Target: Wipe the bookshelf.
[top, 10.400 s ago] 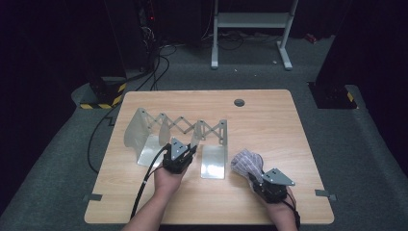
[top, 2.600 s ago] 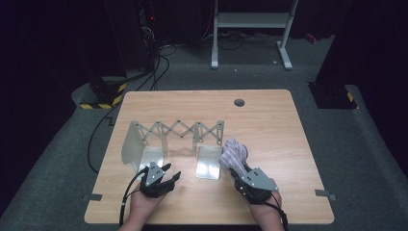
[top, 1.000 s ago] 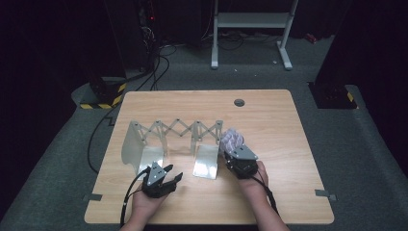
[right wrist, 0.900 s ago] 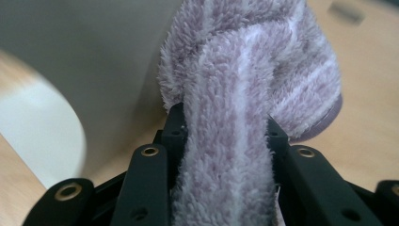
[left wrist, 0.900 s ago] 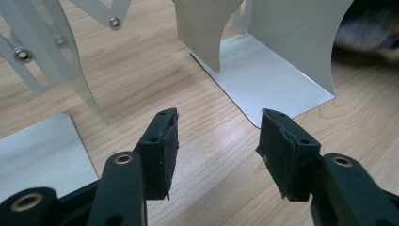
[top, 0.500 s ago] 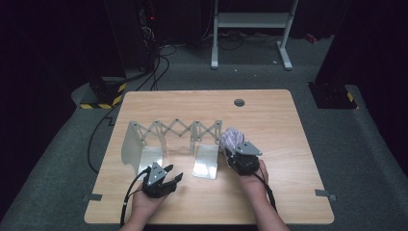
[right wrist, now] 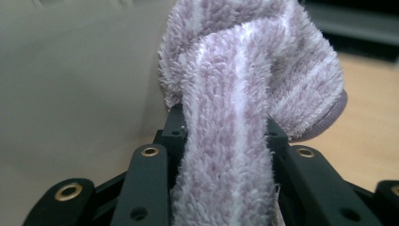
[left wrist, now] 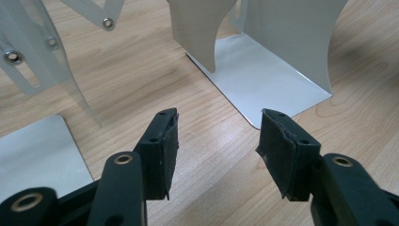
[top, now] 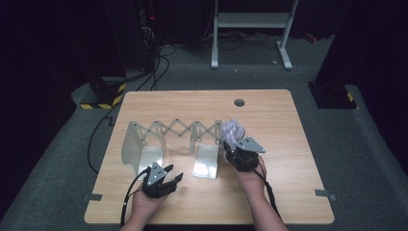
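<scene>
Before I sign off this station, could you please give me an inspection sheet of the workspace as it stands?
Surface: wooden table, round hole near the far edge.
Job's things: fuzzy lilac striped cloth, bunched beside the right end of the metal expanding rack.
Clutter: nothing seen.
Grippers: right gripper shut on the cloth; left gripper open, nothing between its fingers, near the table's front edge.
Cables: a black cable trails from the left gripper; more lie on the floor behind.
Surroundings: grey carpet, white stand legs, dark equipment.
</scene>
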Motion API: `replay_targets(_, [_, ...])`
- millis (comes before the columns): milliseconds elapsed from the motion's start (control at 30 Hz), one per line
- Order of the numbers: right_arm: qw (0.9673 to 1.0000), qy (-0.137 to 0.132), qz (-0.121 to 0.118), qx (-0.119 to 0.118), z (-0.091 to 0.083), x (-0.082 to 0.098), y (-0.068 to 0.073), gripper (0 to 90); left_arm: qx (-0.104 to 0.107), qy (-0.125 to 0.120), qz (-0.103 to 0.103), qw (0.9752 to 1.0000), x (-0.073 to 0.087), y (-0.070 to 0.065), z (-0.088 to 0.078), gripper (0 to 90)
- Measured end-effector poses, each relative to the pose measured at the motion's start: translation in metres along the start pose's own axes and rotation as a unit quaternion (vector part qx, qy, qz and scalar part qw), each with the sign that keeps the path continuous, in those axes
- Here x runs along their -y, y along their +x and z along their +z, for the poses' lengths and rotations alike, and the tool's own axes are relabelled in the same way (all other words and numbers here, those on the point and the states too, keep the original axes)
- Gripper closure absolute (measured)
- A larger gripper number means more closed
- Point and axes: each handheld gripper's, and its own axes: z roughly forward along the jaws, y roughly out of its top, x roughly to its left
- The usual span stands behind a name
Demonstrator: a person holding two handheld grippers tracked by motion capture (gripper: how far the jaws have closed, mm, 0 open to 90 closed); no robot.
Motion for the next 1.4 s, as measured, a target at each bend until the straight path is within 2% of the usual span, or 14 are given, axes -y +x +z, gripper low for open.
replay_targets(100, [0.9987, 0.05, -0.001, 0.006, 0.02, 0.022, -0.001, 64.9, 0.0, 0.0, -0.001, 1.0, 0.0, 0.0, 0.0, 47.5])
replay_targets(233, [0.9956, 0.093, -0.004, 0.008, 0.035, 0.039, 0.001, 64.9, 0.0, 0.001, 0.001, 1.0, 0.0, 0.0, 0.001, 47.5])
replay_targets(367, [0.9954, 0.096, -0.005, 0.008, 0.037, 0.044, 0.001, 64.8, 0.001, 0.001, 0.0, 1.0, 0.0, 0.0, 0.0, 47.5])
replay_targets(500, [0.9976, 0.069, -0.001, 0.008, 0.023, 0.032, -0.002, 64.8, 0.001, -0.001, 0.0, 1.0, 0.0, 0.0, 0.0, 47.5])
replay_targets(633, [0.9999, 0.014, -0.002, 0.003, -0.003, 0.004, -0.002, 64.7, 0.002, -0.001, 0.0, 1.0, 0.0, 0.0, 0.0, 47.5])
replay_targets(800, [0.9982, -0.053, -0.027, -0.008, -0.038, -0.028, 0.008, 64.7, 0.001, -0.001, 0.0, 1.0, 0.0, 0.0, 0.0, 47.5])
replay_targets(867, [0.9975, -0.061, -0.033, -0.011, -0.045, -0.03, 0.013, 64.7, 0.001, -0.002, 0.0, 1.0, 0.0, 0.0, 0.0, 47.5])
replay_targets(933, [0.9975, -0.058, -0.037, -0.012, -0.045, -0.026, 0.016, 64.8, 0.001, -0.001, 0.0, 1.0, 0.0, 0.0, 0.0, 47.5])
replay_targets(1033, [0.9986, -0.04, -0.034, -0.012, -0.038, -0.01, 0.017, 64.9, 0.001, -0.002, 0.001, 1.0, -0.001, -0.001, 0.0, 47.5])
replay_targets(1167, [0.9995, 0.009, -0.029, -0.012, -0.018, 0.019, 0.019, 64.8, 0.0, -0.002, 0.001, 1.0, -0.001, 0.0, -0.001, 47.5])
replay_targets(1233, [0.9985, 0.042, -0.033, -0.011, -0.007, 0.035, 0.02, 64.9, 0.001, -0.002, 0.001, 1.0, -0.001, -0.001, 0.0, 47.5])
replay_targets(1333, [0.9951, 0.089, -0.043, -0.007, 0.009, 0.054, 0.02, 64.7, 0.001, -0.002, 0.002, 1.0, -0.001, -0.001, 0.0, 47.5])
replay_targets(1400, [0.994, 0.099, -0.046, -0.002, 0.015, 0.058, 0.017, 64.7, 0.001, 0.0, 0.002, 1.0, -0.001, -0.001, 0.0, 47.4])
